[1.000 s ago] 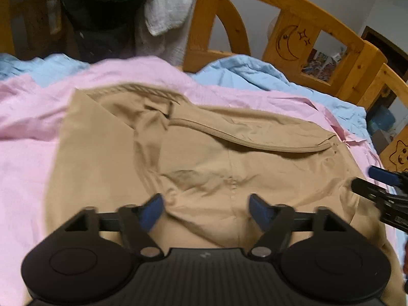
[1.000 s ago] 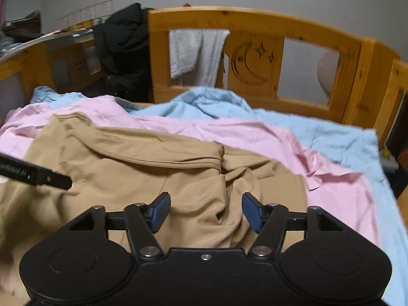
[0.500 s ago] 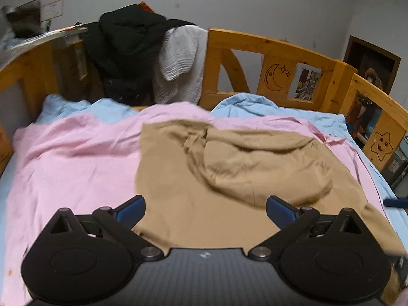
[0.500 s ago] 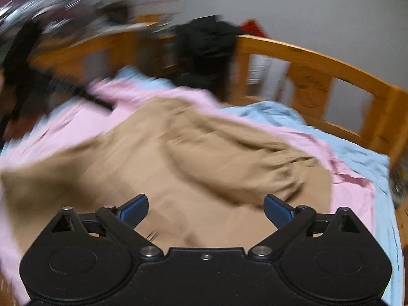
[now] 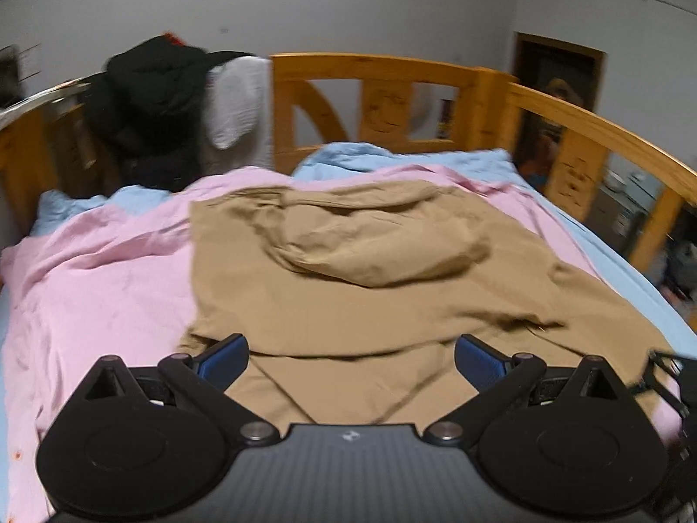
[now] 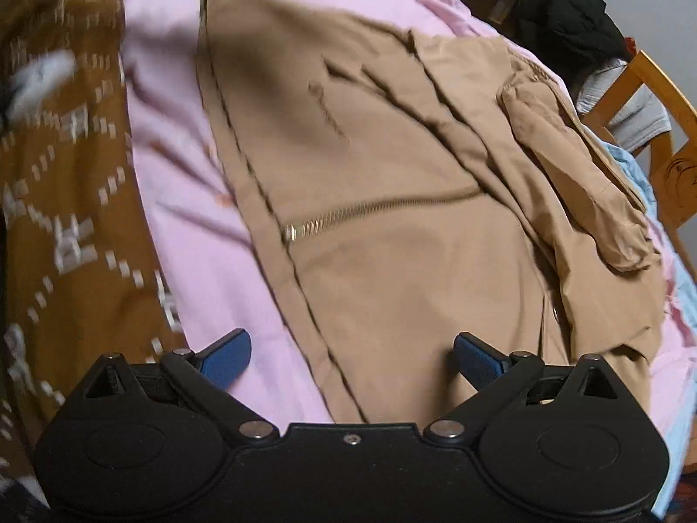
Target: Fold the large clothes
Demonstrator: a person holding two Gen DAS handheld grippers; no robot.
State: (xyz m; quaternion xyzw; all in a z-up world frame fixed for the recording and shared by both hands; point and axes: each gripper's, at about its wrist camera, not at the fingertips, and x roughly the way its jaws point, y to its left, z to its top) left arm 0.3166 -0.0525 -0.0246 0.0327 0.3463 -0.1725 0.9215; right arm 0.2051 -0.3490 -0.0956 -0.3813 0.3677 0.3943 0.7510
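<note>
A tan hooded jacket (image 5: 370, 300) lies spread on a pink sheet (image 5: 109, 270), its hood (image 5: 370, 239) flopped over the back. In the right wrist view the same jacket (image 6: 392, 226) shows a gold zipper (image 6: 344, 215) and a folded sleeve (image 6: 579, 183) at the right. My left gripper (image 5: 350, 359) hangs over the jacket's near edge, jaws wide open with nothing between them. Wide open too, my right gripper (image 6: 352, 359) hovers over the jacket's hem and grips nothing. Part of the right gripper (image 5: 671, 375) shows at the right edge of the left wrist view.
A wooden bed rail (image 5: 379, 100) runs along the far and right sides. Black and white clothes (image 5: 174, 109) hang over it at the back left. A blue sheet (image 5: 618, 253) lies under the pink one. A brown patterned cloth (image 6: 65, 200) lies left of the pink sheet.
Both grippers have opened wide and pulled back from the jacket. The right one swung and rolled, now looking down on the zipper side. The hood now lies flat on the back.
</note>
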